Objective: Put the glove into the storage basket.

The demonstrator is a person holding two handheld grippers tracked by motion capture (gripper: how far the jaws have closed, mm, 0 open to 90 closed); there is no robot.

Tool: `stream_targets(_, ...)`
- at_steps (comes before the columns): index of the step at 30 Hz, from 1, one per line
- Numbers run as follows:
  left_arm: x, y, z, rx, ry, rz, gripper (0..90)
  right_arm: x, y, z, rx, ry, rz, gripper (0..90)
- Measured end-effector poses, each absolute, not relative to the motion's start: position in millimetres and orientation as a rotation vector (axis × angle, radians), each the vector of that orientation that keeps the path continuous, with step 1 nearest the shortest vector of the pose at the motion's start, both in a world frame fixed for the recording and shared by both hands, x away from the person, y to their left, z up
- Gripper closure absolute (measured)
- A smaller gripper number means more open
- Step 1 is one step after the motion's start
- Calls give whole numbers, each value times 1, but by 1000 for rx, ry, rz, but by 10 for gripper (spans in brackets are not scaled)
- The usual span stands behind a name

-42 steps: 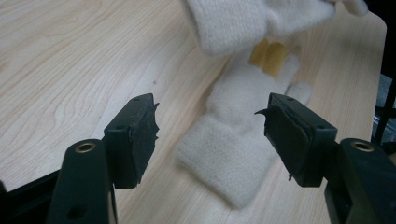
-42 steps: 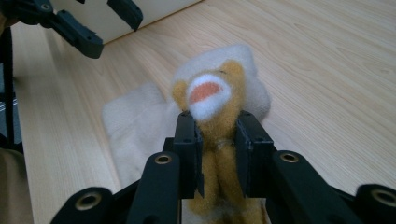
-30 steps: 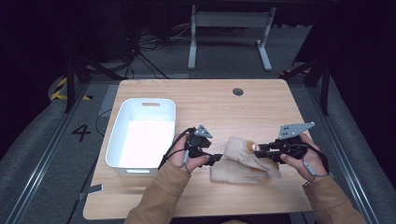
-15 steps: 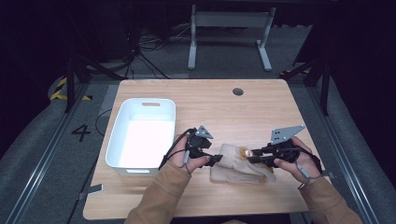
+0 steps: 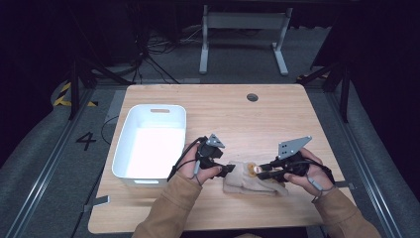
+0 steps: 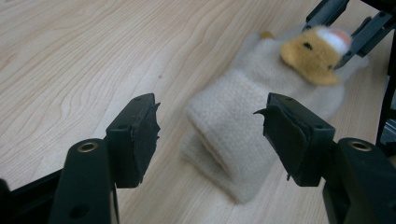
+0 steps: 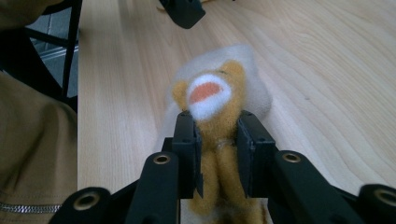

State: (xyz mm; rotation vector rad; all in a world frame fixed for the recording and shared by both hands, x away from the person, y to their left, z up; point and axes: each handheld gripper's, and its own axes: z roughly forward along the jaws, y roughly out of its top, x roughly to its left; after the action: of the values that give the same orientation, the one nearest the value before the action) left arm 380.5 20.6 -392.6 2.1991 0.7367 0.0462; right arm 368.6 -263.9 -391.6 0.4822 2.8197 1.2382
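Both arms wear tan sleeves point(image 5: 168, 206). The left gripper point(image 5: 229, 168) and right gripper point(image 5: 261, 173) are black, with grey three-cornered plates and black cables.

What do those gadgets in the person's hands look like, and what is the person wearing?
Both the left gripper and right gripper are black, with thick black fingers, a trailing black cable and a grey three-cornered plate on top. The sleeves are tan.

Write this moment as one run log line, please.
right gripper: shut on plush toy | left gripper: open around cream sock | white bin: beside
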Motion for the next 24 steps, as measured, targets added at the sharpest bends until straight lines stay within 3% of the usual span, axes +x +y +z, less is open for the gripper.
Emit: stream_targets(24,381,15,-395,2216,714,42,357,368,-257,-404,360,2880,1198,707)
